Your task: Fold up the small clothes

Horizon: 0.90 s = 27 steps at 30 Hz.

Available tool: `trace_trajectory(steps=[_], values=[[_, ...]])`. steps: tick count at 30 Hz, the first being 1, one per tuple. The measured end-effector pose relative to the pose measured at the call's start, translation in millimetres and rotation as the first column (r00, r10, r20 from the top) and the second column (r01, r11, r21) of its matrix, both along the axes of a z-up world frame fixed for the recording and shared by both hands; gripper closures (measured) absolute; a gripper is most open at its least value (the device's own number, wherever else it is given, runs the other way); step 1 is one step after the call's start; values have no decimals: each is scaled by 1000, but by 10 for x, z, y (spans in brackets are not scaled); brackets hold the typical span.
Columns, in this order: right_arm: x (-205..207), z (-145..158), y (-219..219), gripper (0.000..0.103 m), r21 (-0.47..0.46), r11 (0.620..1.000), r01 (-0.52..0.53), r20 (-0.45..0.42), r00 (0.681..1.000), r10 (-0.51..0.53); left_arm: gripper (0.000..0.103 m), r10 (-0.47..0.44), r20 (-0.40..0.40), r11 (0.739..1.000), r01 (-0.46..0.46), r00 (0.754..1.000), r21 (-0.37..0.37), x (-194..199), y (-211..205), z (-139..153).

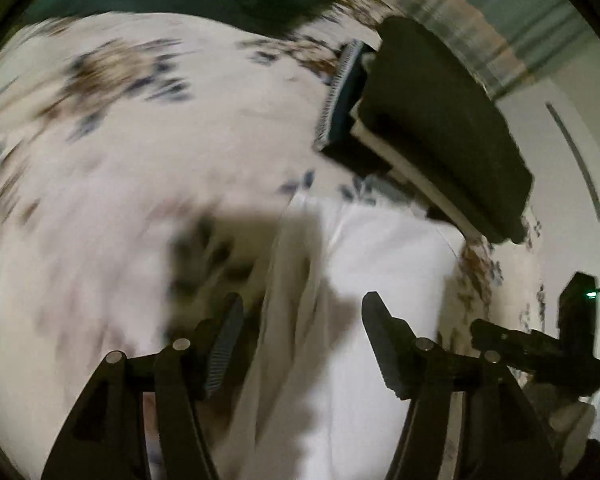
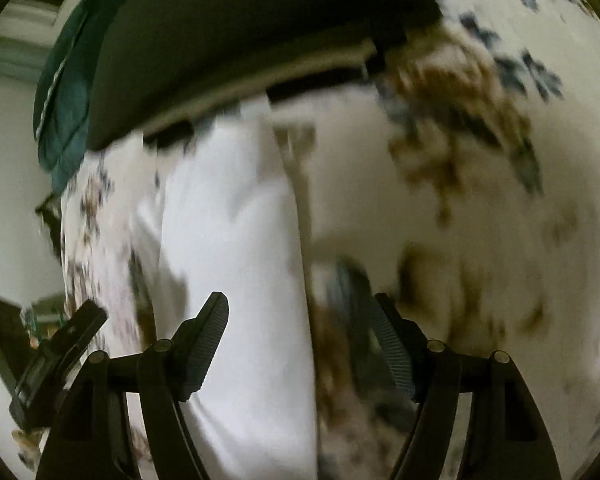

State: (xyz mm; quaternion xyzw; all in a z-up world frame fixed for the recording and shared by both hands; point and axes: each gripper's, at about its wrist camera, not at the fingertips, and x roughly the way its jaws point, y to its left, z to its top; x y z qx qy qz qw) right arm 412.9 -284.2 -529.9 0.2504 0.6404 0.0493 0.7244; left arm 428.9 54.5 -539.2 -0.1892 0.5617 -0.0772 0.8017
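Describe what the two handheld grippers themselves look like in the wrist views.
The left gripper and right gripper look alike: black frames, splayed linkage arms with silver pivot pins, and two black fingers with ribbed pads. The left wrist view also shows the right unit's black body, with a small green light and a thin cable.

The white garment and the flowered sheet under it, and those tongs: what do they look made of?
White garment: thin, matte woven cloth, probably cotton; it creases softly. Flowered sheet: printed fabric, matte, blurred here, so the fibre is unclear. Left tongs and right tongs: hard black plastic, it seems, with ribbed, rubbery-looking pads and shiny metal pins.
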Motion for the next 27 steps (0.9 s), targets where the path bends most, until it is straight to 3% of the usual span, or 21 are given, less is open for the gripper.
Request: trace_trajectory(steps=[2, 3, 5, 6, 7, 8, 10, 14, 20, 21, 22, 23, 24, 25, 26, 27], values=[[245, -56, 41, 29, -12, 999, 37, 17, 999, -37, 47, -56, -24, 998, 56, 998, -2, 321, -83, -160], [374, -112, 45, 29, -7, 998, 60, 26, 998, -60, 54, -87, -29, 996, 86, 996, -10, 465, -116, -259], [543, -208, 70, 35, -4, 996, 90, 32, 995, -89, 97, -133, -43, 991, 134, 990, 5, 576, -177, -367], [628, -246, 111, 38, -5, 995, 98, 37, 994, -98, 97, -161, -41, 987, 161, 986, 18, 629, -205, -406], [699, -284, 136, 51, -1, 995, 104, 49, 993, -104, 99, -171, -24, 985, 172, 985, 15, 636, -208, -397], [735, -307, 151, 76, 0, 995, 104, 57, 993, -104, 99, -184, 2, 983, 184, 983, -2, 632, -201, -371], [780, -336, 178, 95, -22, 993, 117, 65, 991, -115, 100, -201, 41, 978, 202, 979, -45, 579, -158, -277], [728, -279, 137, 100, -64, 981, 180, 112, 979, -173, 100, -203, 73, 973, 209, 976, -98, 570, -64, -194], [786, -395, 128, 100, -139, 968, 210, 60, 977, -204, 97, -232, -26, 958, 223, 972, -179, 893, -81, -528], [813, -429, 130, 98, -134, 969, 207, 39, 978, -204, 97, -236, -41, 955, 224, 971, -192, 909, -72, -535], [830, -445, 110, 87, -110, 971, 210, 24, 978, -209, 96, -240, -47, 952, 225, 970, -207, 906, -50, -514], [835, -446, 97, 71, -95, 973, 211, 17, 977, -211, 92, -245, -32, 945, 231, 969, -231, 884, -15, -466], [832, -443, 59, 61, -55, 975, 214, 11, 977, -213, 87, -247, -7, 939, 238, 969, -247, 857, 22, -419], [811, -447, 23, 44, -16, 977, 215, 12, 977, -215, 70, -252, 10, 934, 246, 968, -260, 836, 53, -394], [788, -455, -19, 38, 25, 976, 216, 17, 976, -216, 49, -258, 29, 926, 256, 966, -278, 811, 72, -374], [784, -463, -45, 38, 44, 976, 212, 22, 977, -213, 41, -259, 42, 922, 260, 965, -286, 796, 88, -373]])
